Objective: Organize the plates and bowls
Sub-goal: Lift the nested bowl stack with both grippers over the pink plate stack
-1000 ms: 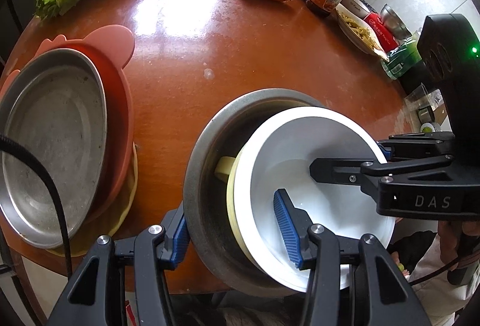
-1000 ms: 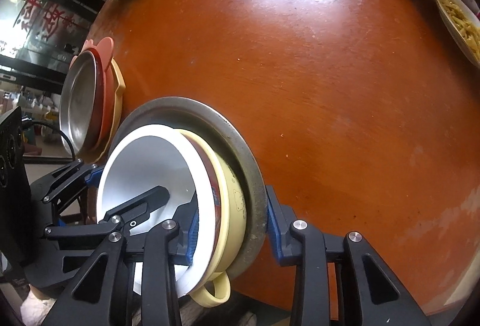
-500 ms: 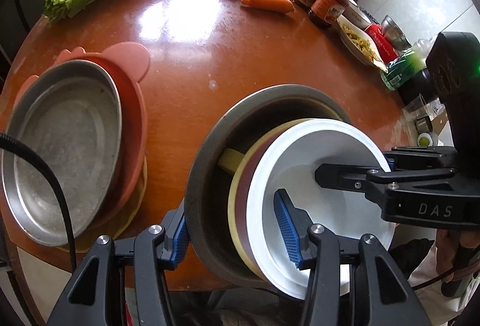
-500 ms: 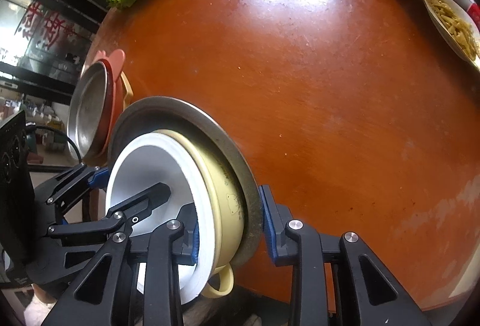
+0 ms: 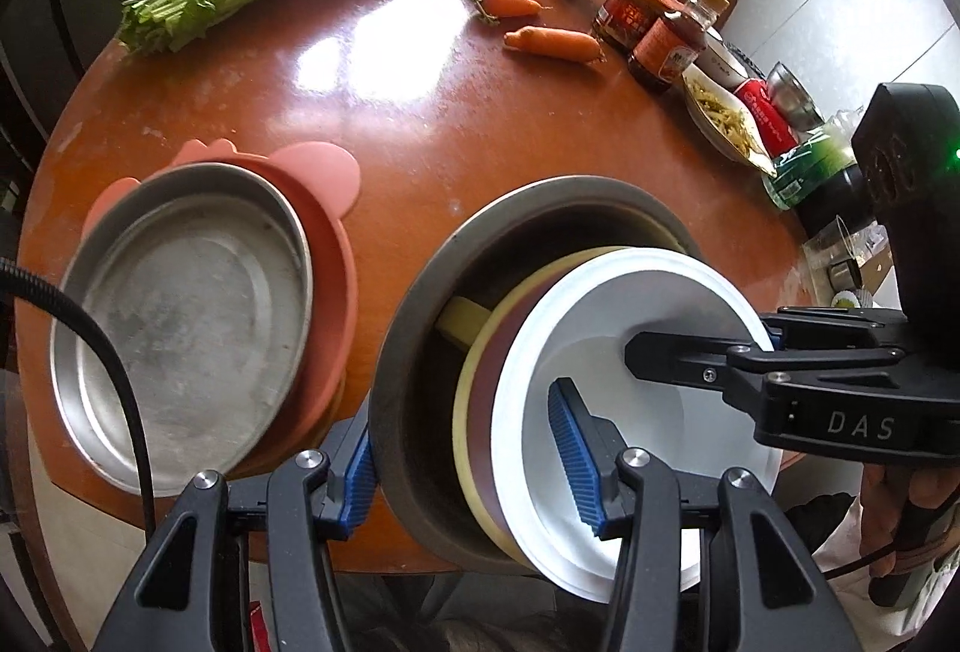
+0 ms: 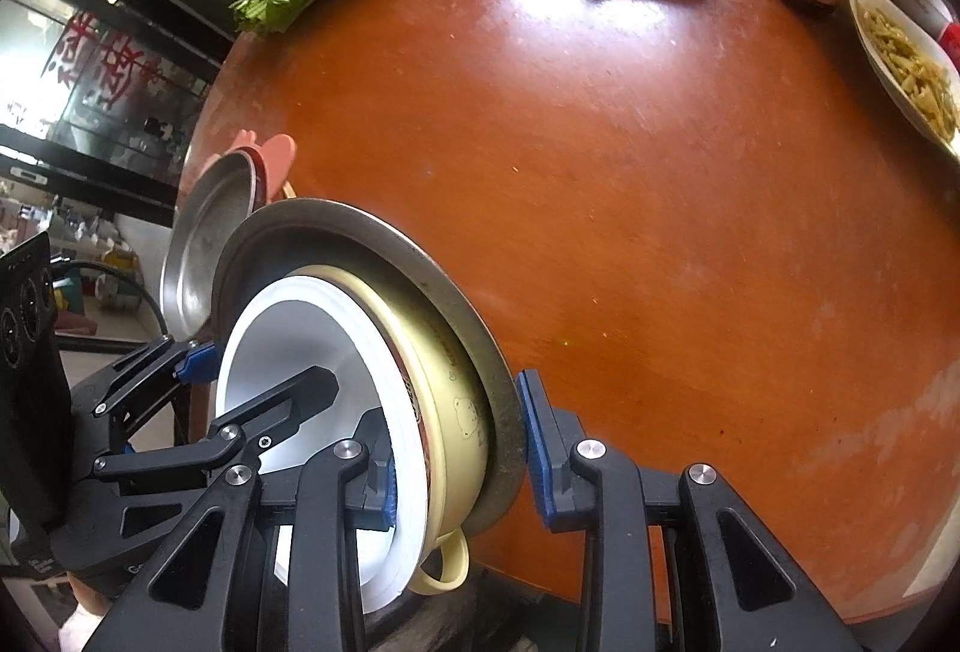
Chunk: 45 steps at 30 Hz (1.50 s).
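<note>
L gripper (image 5: 468, 463) & R gripper (image 6: 459, 466): jaws each pinching tilted bowl stack (image 5: 600, 352) rim, opposite sides, above table (image 5: 420, 124).

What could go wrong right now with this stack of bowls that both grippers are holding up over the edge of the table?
The stack is tipped steeply, so the white bowl and the yellow handled bowl could slide out of the metal bowl.

The left gripper and right gripper each span several rims at once; if either slips, the load may twist and drop past the table edge.

Lowering it carelessly could knock the metal plate stack nearby.
</note>
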{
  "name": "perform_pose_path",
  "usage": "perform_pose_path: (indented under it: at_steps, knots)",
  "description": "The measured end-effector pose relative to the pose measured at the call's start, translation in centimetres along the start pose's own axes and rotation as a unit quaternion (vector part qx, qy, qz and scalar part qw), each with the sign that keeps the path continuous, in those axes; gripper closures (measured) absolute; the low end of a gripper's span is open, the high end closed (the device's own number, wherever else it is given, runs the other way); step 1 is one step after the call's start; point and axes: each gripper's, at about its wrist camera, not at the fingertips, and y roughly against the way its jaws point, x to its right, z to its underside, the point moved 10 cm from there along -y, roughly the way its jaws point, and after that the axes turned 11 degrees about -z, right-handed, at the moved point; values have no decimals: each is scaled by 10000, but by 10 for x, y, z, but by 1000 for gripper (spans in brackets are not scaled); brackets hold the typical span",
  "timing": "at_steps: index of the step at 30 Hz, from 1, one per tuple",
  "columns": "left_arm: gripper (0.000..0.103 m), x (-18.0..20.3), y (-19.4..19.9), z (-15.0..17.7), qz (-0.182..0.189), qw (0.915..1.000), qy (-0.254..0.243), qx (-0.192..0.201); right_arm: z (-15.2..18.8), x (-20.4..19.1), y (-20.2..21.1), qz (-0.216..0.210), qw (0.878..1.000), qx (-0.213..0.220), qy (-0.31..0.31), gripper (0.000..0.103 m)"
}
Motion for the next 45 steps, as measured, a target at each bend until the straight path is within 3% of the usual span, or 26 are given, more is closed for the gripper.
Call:
perform_pose_path:
  at_steps: [25,35,45]
  knots:
    - [46,-90,71,-35,-337,9961,424,698,-52,-107,0,-16,9976,139,675,70]
    - [46,-144,66,-39,-552,9944,701,567,-77,-149,-39,-58,9953,-137,954,70]
    - [46,-170,40,-36,-535,9953,755,279,-83,-156,-72,34,9946,-402,954,70]
